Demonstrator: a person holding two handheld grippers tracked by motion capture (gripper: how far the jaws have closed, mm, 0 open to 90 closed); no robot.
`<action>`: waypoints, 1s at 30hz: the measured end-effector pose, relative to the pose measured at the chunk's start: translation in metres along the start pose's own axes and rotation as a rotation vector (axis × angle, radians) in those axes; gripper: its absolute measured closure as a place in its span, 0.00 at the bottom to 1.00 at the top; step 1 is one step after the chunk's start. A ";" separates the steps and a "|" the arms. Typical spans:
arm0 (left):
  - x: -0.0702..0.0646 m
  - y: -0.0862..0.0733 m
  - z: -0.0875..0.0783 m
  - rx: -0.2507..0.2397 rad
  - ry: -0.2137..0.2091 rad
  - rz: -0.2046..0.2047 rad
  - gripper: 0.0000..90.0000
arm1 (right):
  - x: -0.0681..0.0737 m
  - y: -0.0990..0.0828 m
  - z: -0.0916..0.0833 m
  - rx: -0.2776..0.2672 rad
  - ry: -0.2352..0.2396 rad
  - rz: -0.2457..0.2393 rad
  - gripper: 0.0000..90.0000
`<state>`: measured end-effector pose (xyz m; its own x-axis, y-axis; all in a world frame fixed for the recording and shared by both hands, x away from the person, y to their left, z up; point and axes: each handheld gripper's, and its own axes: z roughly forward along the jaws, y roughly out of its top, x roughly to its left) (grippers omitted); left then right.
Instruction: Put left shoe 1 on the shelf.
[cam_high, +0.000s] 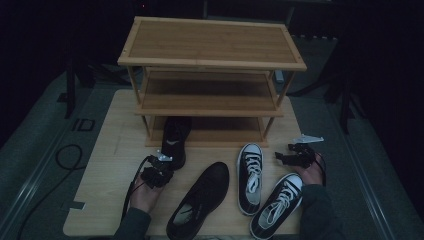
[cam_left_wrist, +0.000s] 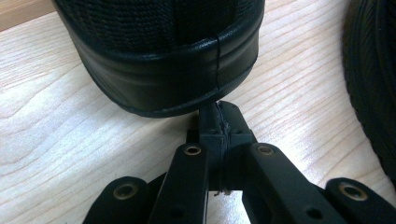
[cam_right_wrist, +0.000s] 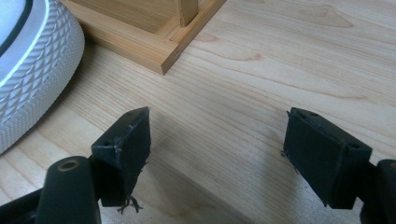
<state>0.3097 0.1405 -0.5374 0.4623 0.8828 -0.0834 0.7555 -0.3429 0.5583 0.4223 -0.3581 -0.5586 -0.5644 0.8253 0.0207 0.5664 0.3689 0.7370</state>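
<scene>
The work in hand looks like loading shoes onto the wooden shoe rack (cam_high: 212, 75) that stands at the far side of the surface (cam_high: 107, 150); judged from how things lie, it is at an early stage. One black shoe (cam_high: 175, 136) sits with its toe end on the rack's lowest shelf and its heel toward the person; the left claw (cam_high: 161, 165) is right at that heel. In the left gripper view its jaws are pressed together with nothing between them, their tips touching the black shoe's (cam_left_wrist: 168, 60) heel band, so it appears to be nudging the shoe inward rather than carrying it; whether the shoe is fully seated on the shelf cannot be told.

Three shoes lie on the surface in front of the rack: the second black shoe (cam_high: 200, 200), angled with its toe toward the rack, and two black-and-white sneakers (cam_high: 249, 175), the nearer sneaker (cam_high: 277, 205) lying slanted beside the person's right sleeve. The two upper shelves are bare.

The right claw (cam_high: 295, 156) rests near the rack's right front corner, just beside the upright sneaker; its jaws stand wide apart over bare wood, gripping nothing, with the rack's base rail (cam_right_wrist: 140, 44) and a white ribbed sole (cam_right_wrist: 35, 70) ahead of them. Most of the job seems left: three shoes to place.
</scene>
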 end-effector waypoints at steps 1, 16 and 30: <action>0.000 0.001 0.000 0.000 -0.003 -0.002 0.99 | 0.000 0.000 0.000 0.000 0.000 0.000 0.25; 0.007 0.021 0.008 0.017 0.001 -0.002 0.99 | 0.000 0.000 0.000 0.000 0.000 0.000 0.25; 0.018 0.046 0.023 0.032 0.029 -0.025 0.99 | 0.000 0.000 0.000 0.000 0.001 0.000 0.25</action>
<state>0.3632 0.1330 -0.5320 0.4294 0.9002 -0.0729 0.7813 -0.3298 0.5299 0.4224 -0.3582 -0.5586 -0.5646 0.8251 0.0212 0.5663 0.3686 0.7371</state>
